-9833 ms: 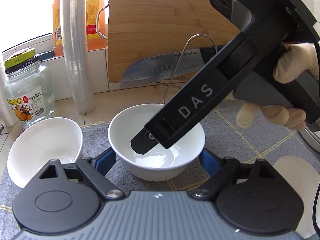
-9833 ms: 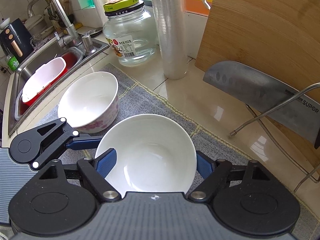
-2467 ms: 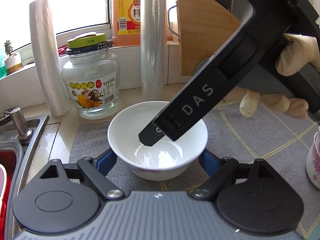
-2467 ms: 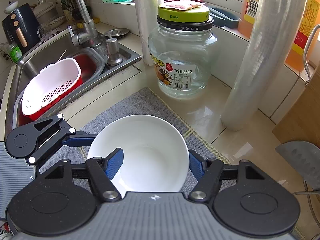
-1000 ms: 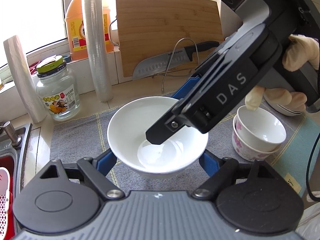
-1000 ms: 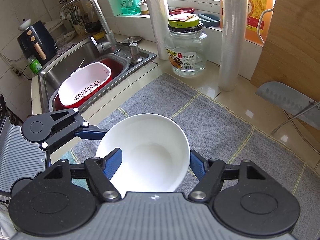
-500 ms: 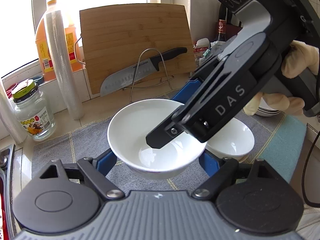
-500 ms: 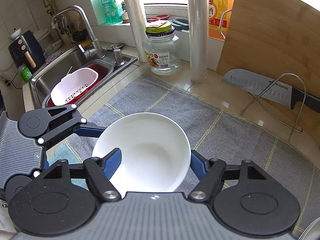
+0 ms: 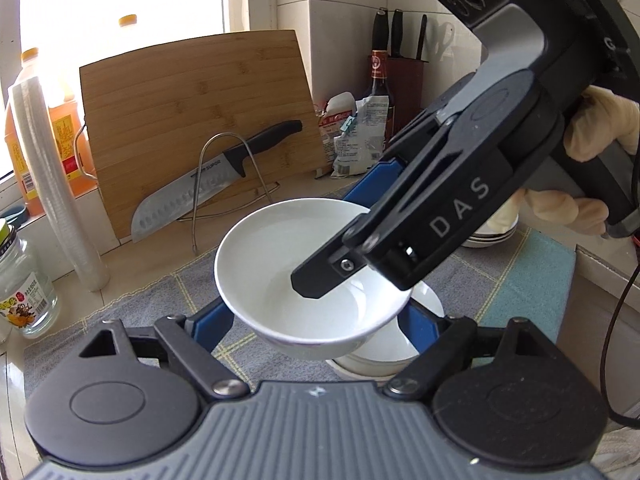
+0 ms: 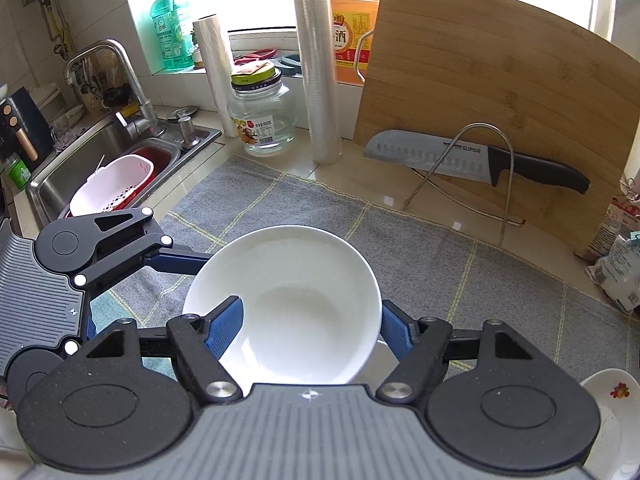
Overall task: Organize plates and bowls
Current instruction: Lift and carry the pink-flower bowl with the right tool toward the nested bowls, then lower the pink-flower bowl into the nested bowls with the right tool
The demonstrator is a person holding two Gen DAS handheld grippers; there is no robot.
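A white bowl [image 9: 288,280] hangs in the air, gripped by both grippers. My left gripper [image 9: 316,320] is shut on its sides. My right gripper [image 10: 304,324] is shut on it too, with one finger [image 10: 226,326] inside the rim and the other outside; in the left wrist view it reaches in from the right [image 9: 420,224]. Directly under the held bowl sits a stack of white bowls [image 9: 384,356] on the grey mat [image 10: 440,264], mostly hidden. A pile of plates [image 9: 490,236] lies at the far right behind the right gripper.
A wooden cutting board [image 10: 500,92] and a knife on a wire stand [image 10: 472,156] are at the back. A glass jar [image 10: 262,116], film rolls [image 10: 318,64] and the sink with a pink colander [image 10: 112,186] are left. A small flowered dish [image 10: 612,396] is at right.
Both grippers have carried the white bowl to the right across the mat, away from the sink and jar. It now hangs right over the stack of bowls.
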